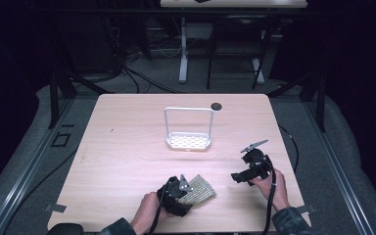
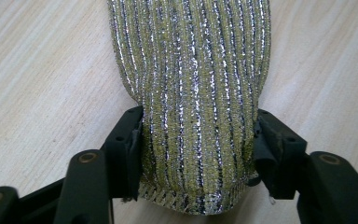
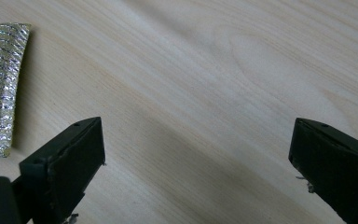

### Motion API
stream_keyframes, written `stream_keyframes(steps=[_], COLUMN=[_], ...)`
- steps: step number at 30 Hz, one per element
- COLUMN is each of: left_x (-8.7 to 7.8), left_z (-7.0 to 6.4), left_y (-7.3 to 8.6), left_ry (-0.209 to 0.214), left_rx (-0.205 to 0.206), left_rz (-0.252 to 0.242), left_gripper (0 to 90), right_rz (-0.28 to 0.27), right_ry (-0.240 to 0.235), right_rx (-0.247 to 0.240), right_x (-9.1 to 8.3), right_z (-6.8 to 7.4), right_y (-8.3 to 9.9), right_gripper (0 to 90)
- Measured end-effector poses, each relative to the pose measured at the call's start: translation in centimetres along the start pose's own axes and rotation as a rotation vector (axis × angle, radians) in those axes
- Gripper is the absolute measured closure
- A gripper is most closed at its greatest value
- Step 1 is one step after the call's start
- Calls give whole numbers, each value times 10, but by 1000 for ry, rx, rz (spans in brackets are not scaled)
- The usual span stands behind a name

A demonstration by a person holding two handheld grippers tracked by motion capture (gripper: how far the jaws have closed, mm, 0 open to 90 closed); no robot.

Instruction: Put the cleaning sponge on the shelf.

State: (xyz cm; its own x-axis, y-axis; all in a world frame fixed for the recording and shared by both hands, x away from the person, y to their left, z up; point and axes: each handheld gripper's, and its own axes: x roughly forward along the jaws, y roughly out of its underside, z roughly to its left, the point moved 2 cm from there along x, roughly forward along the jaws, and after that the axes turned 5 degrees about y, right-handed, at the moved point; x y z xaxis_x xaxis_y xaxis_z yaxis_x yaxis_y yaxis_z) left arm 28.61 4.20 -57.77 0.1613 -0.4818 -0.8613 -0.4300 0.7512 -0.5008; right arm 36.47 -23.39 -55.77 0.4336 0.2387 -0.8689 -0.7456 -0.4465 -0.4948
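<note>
One sponge lay pinched in the left gripper, its far end cut off; one rack stood beyond; the right gripper gaped wide, empty.

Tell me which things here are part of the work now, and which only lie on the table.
In use:
- sponge, squeezed between the left gripper's jaws
- right gripper, open over bare table

Lying about:
- white rack, mid-table
- small dark disc near the far edge

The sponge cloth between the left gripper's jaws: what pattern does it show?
Yellow-green and silver glittery stripes, clearest in the left gripper view.
</note>
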Motion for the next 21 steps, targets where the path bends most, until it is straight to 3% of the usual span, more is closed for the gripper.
stream_keyframes(steps=[9, 16, 21], left_x=[-1, -3, -8], left_z=[-2, -4, -2], left_y=[0, 0, -2], left_ry=[10, -4, -4], left_rx=[22, 40, 30], left_rz=[-11, -24, -40], left_gripper=[509, 517, 515], right_rz=[1, 0, 1], right_ry=[0, 2, 0], right_rx=[0, -1, 1], right_x=[-1, -1, -1], right_z=[0, -1, 0], right_y=[0, 0, 0], right_gripper=[29, 29, 30])
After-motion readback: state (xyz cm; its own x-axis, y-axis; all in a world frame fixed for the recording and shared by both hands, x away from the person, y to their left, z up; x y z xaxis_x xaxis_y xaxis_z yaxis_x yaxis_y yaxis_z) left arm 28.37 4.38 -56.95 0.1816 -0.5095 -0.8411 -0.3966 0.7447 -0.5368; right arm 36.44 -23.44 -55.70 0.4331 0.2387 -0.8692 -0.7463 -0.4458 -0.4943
